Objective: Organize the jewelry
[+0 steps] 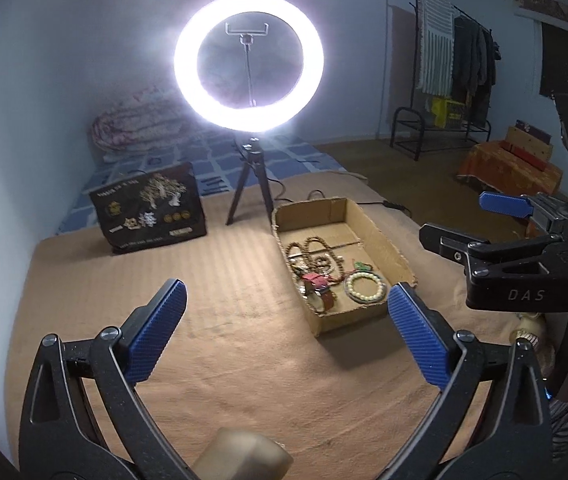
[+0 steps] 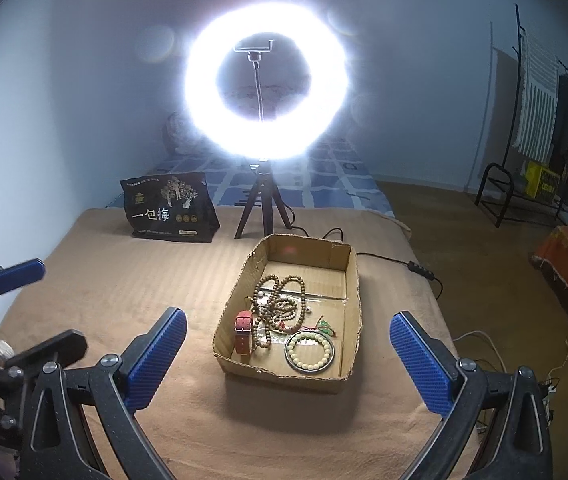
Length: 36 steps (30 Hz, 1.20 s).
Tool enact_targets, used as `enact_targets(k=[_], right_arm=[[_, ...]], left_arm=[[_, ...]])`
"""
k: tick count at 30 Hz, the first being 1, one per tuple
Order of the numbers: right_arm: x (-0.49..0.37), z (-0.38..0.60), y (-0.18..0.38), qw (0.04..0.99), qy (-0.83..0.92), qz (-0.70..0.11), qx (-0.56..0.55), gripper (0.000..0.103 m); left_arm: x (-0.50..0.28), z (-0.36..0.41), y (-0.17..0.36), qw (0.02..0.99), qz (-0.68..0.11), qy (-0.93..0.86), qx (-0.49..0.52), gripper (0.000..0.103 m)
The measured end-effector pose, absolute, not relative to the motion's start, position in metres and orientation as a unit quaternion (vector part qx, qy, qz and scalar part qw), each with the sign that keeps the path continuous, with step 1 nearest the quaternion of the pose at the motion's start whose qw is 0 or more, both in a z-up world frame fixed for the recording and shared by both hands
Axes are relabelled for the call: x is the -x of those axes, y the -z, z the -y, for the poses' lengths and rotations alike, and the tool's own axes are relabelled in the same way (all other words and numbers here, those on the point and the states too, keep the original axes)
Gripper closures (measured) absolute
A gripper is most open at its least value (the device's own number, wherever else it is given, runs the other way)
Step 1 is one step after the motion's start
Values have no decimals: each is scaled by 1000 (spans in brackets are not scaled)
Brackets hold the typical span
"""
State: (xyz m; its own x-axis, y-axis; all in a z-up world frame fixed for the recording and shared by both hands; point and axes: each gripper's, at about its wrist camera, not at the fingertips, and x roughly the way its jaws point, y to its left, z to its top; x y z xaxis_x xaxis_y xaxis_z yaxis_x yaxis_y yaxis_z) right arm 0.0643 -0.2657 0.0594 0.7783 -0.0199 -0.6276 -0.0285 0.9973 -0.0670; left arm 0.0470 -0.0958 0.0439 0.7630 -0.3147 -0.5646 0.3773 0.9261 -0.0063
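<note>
The left gripper and right gripper hung spread wide, holding nothing. Between and ahead of the right fingers sat the cardboard tray of jewelry on a tan blanket, before a lit ring light.

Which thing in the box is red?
The watch, with its red strap, lying at the left side of the cardboard box. The long bead string is brown, the bead bracelet pale cream.

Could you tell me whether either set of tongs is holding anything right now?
Nothing is held: left tongs and right tongs are open, jewelry lying in the cardboard box.
</note>
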Motion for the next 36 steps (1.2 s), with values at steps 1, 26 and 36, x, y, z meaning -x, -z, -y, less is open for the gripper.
enact_targets(k=[1,26,36], right_arm=[[-65,265,-59,942,-1,-333,39,0],[-67,265,-52,937,0,-348,37,0],[-68,265,-52,937,0,-349,37,0]], left_arm=[[-46,96,-45,939,-289,179,-57,0],[-53,85,-44,939,-303,158,-44,0],[-54,85,-44,938,-304,159,-42,0]])
